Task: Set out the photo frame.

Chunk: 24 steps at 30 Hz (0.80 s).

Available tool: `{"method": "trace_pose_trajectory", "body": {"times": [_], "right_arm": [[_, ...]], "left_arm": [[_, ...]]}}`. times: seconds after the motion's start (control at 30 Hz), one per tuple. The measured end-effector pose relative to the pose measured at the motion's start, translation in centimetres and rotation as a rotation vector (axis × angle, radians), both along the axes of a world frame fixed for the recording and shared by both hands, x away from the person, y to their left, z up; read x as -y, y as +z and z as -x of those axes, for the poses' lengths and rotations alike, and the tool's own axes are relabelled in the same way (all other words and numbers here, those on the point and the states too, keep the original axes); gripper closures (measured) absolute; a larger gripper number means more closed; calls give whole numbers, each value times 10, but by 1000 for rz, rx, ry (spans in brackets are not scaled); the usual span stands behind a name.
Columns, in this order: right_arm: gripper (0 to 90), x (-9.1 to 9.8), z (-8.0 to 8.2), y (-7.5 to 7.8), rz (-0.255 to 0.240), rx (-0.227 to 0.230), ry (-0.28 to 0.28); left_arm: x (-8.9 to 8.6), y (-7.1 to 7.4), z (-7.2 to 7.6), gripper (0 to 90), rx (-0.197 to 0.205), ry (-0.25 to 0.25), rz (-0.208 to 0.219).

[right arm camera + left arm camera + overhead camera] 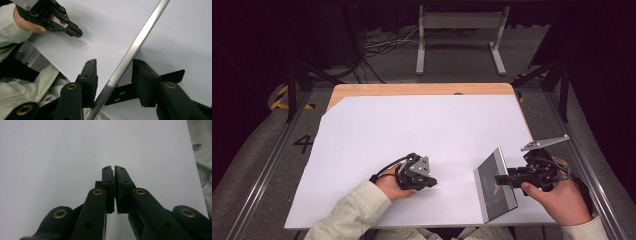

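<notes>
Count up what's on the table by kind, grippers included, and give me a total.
Grippers: 2, left gripper and right gripper
Flat metal-edged panel: 1
White sheet covering the table: 1
Total: 4

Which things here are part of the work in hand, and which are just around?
In the job: flat silver-edged panel, tilted up on one edge, between the right gripper jaws.
Just around: left gripper, shut, resting on the white sheet; metal stand on the floor behind.

A lab – white-covered table [362,90], metal rails [262,175], loose floor cables [382,45].
</notes>
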State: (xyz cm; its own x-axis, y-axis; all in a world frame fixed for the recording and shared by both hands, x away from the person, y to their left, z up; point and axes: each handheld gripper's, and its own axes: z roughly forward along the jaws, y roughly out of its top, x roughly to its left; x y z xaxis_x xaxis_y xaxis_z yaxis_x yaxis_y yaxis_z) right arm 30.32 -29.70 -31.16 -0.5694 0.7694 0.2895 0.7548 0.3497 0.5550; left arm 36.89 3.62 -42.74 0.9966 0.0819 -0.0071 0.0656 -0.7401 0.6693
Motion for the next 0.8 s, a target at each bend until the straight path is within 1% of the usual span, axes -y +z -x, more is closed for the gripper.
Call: {"method": "trace_pose_trajectory", "body": {"times": [0.1, 0.17, 0.27, 0.3, 0.33, 0.43, 0.53, 0.67, 0.73, 0.8], "right_arm": [[614, -2, 1, 2, 20, 2, -3], [657, -2, 2, 4, 30, 5, -11], [812, -3, 4, 8, 63, 31, -24], [836, -3, 4, 9, 75, 42, -26], [842, -3, 4, 9, 67, 40, -8], [843, -5, 3, 10, 81, 50, -3], [844, -4, 1, 10, 80, 55, 2], [844, -4, -2, 15, 72, 75, 8], [844, -4, -4, 18, 70, 88, 29], [844, -6, -7, 20, 69, 95, 48]], "left_arm": [[0, 0, 0, 871, -4, 4, 3], [0, 0, 0, 871, -1, 0, 3], [0, 0, 1, 871, -4, 3, 0], [0, 0, 1, 871, -4, 3, 1], [0, 0, 1, 871, -4, 4, 1], [-1, 0, 0, 872, -5, 4, 3], [-2, 0, 0, 872, -4, 3, 3], [-4, 0, 0, 871, -4, 16, 5], [-5, 0, 0, 870, -4, 18, 6], [-9, 0, -1, 868, -4, 33, 7]]}}
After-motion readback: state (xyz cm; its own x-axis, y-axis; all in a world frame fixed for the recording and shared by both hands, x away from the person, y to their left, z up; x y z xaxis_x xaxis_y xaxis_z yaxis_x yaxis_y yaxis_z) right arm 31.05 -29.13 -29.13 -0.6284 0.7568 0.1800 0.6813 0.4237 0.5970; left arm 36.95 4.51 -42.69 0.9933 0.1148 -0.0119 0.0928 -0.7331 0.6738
